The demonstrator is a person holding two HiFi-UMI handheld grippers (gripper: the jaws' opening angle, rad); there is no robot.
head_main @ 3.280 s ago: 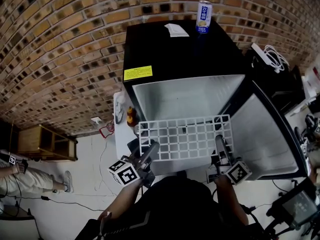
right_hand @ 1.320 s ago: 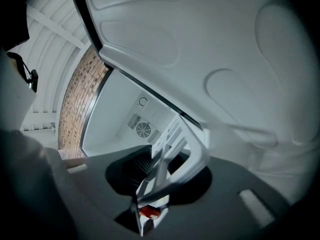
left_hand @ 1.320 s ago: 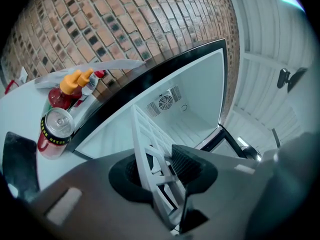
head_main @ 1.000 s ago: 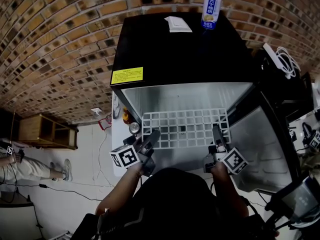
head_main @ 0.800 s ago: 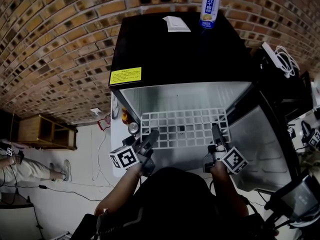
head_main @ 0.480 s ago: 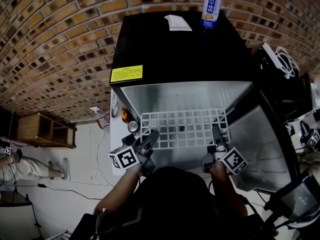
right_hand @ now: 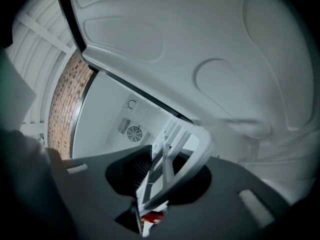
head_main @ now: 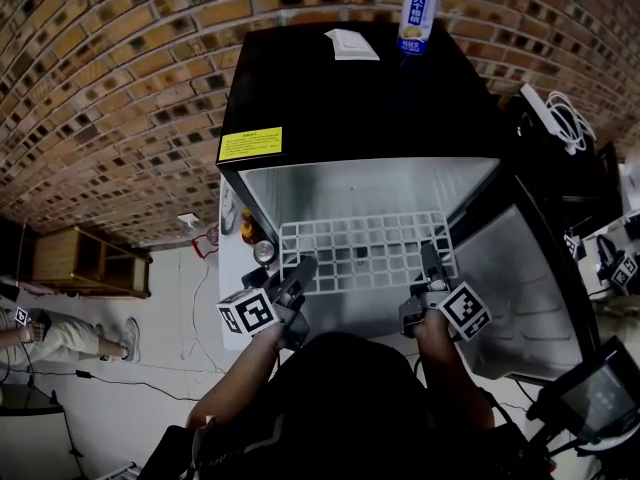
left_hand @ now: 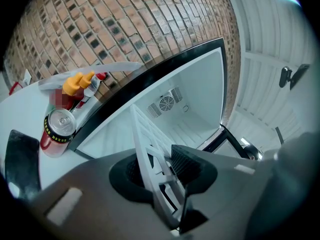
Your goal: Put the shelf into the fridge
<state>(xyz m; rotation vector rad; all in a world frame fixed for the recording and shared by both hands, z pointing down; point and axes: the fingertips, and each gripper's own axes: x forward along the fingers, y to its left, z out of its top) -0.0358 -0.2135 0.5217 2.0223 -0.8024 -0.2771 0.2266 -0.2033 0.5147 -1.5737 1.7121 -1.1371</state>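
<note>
The white wire shelf (head_main: 365, 253), pinched at its near corners by the left gripper (head_main: 298, 271) and right gripper (head_main: 431, 260), is partly inside the open fridge (head_main: 360, 108), not yet seated.

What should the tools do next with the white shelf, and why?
Probably push the shelf a little deeper into the fridge. The left tool and right tool each grip its near edge, and that edge seems to sit outside the open front, so it looks only partly in.
</note>
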